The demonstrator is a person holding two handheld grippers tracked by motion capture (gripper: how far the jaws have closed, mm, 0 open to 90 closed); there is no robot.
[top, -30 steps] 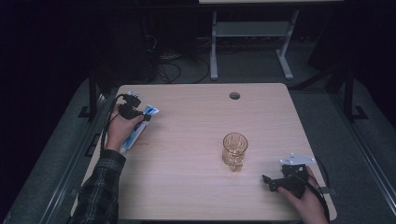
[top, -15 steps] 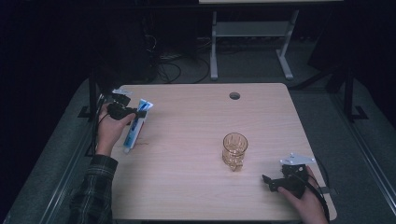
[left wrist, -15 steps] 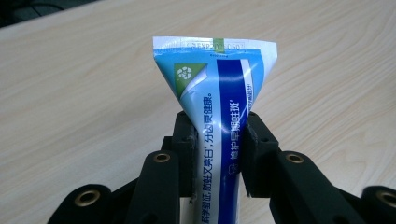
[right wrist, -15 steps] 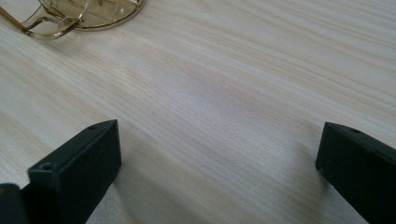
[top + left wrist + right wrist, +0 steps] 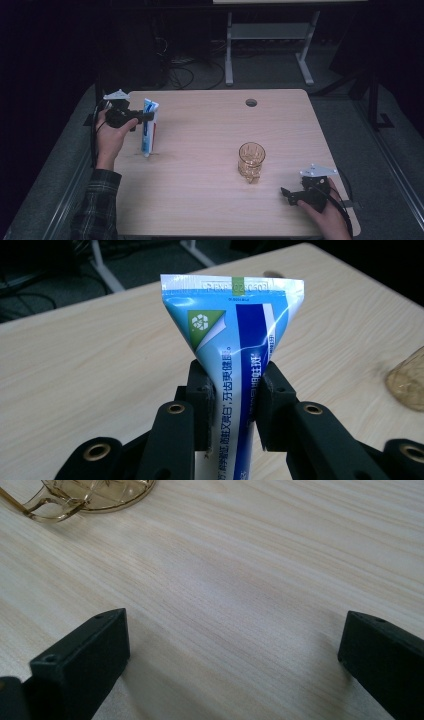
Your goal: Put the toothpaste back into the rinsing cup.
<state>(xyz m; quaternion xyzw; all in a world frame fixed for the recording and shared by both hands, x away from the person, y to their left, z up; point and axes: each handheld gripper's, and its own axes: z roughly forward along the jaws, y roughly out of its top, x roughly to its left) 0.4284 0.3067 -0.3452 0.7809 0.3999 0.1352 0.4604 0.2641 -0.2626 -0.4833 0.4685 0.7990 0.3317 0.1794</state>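
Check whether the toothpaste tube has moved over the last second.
Yes. The toothpaste tube, clamped in the left gripper, has swung from slanted to nearly upright, measured against the table's left edge.

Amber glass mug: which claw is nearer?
Right. The right claw sits just beside the amber glass mug, open; the left claw grips the toothpaste tube across the table.

A light wooden table [image 5: 200, 200] carries an amber glass mug [image 5: 251, 161] standing upright.
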